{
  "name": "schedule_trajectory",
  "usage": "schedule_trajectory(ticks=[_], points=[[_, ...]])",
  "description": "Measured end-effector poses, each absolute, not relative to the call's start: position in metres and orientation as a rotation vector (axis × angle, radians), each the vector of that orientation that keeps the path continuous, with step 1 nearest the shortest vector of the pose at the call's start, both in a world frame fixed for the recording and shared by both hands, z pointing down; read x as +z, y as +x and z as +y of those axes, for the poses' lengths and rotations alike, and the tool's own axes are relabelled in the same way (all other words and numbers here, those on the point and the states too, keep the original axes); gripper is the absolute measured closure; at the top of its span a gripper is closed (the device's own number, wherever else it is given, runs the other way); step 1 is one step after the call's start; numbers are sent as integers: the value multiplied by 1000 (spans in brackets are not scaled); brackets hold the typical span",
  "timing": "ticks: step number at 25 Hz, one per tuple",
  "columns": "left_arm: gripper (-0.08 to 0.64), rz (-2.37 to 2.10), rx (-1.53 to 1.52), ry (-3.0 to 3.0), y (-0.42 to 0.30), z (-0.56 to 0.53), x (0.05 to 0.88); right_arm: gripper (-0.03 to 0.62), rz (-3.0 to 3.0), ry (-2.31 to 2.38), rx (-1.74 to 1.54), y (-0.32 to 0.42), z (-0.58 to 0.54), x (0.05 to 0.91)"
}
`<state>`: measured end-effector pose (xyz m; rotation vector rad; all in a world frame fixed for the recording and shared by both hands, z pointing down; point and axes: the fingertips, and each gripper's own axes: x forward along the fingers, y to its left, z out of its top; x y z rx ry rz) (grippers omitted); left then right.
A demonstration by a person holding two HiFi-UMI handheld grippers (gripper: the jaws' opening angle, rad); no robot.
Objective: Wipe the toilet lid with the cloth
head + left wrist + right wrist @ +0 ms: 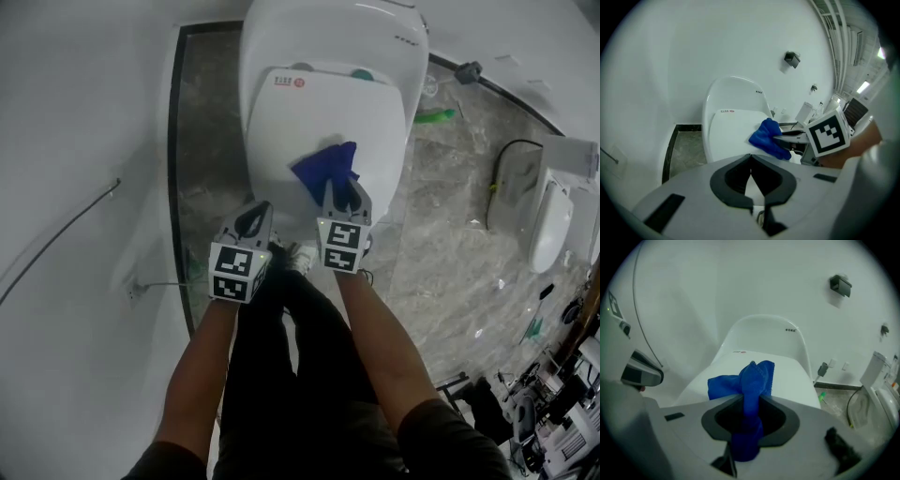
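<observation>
The white toilet lid (323,112) is down. A blue cloth (328,165) lies bunched on its near right part. My right gripper (345,195) is shut on the cloth (751,376), which runs back between the jaws and fans out onto the lid (792,376). Left of it, over the lid's near left rim, my left gripper (253,217) is shut with nothing in it. In the left gripper view those closed jaws (750,160) point at the lid (729,133), with the cloth (767,137) and the right gripper (790,137) to the right.
The toilet's white tank (375,28) backs onto the wall. A green object (434,116) and a black cable (502,178) lie on the marble floor at the right, by another white fixture (549,223). The person's legs (281,375) stand before the bowl.
</observation>
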<state>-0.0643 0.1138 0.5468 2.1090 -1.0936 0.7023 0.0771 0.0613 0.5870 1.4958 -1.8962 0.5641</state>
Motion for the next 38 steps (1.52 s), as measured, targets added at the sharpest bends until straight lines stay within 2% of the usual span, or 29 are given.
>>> schedule_trajectory(ticks=[12,17,21,30,35,38], points=[[549,-1064,697,2163,-19,123,530,503,-1580,1790,722,230,103,615],[549,-1090,657,2128,-16,143,518,503,-1548,1768,725,253,113,616],[549,-1128,613,2061,-32,156,520,503,-1753,1765,620,209,106,578],[549,-1212,592,2036,-70,161,535,503,-2181,1314,483,24,124,549],[549,-1229,562,2030,-85,167,540,503,-2227,1129,490,-24,142,571],[549,-1223,566,2029,-89,176,542,503,-2171,1091,465,-28,149,592]])
